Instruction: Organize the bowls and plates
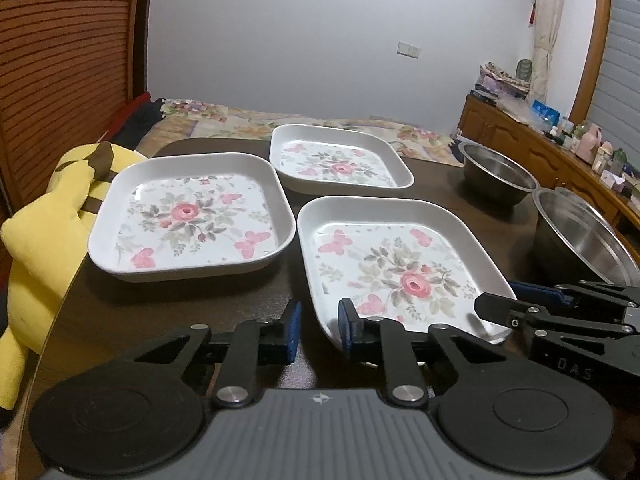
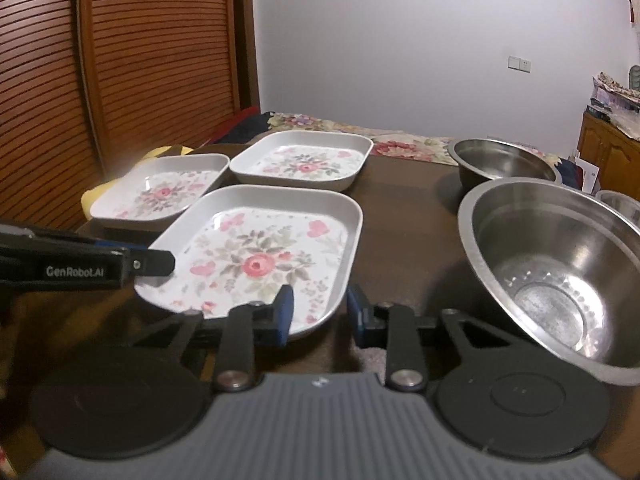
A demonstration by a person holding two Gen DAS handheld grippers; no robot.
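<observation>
Three white square plates with rose prints lie on the dark table point(image 1: 180, 312). The nearest plate point(image 1: 400, 264) point(image 2: 260, 248) has both grippers at its near edge. My left gripper point(image 1: 320, 328) point(image 2: 166, 262) straddles its near-left rim, right pad inside and left pad outside, with a gap showing beside the rim. My right gripper point(image 2: 320, 312) point(image 1: 486, 306) straddles the near-right rim the same way, its pads apart. A second plate point(image 1: 192, 216) point(image 2: 160, 192) lies left, a third point(image 1: 336, 160) point(image 2: 304, 160) behind. Two steel bowls point(image 2: 552, 264) point(image 2: 500, 160) stand to the right.
A yellow plush toy point(image 1: 44, 232) leans on the table's left edge. A smaller steel bowl point(image 2: 620, 204) peeks in at far right. A bed with a floral cover point(image 1: 248, 120) lies beyond the table, and a cluttered wooden sideboard point(image 1: 540, 148) runs along the right.
</observation>
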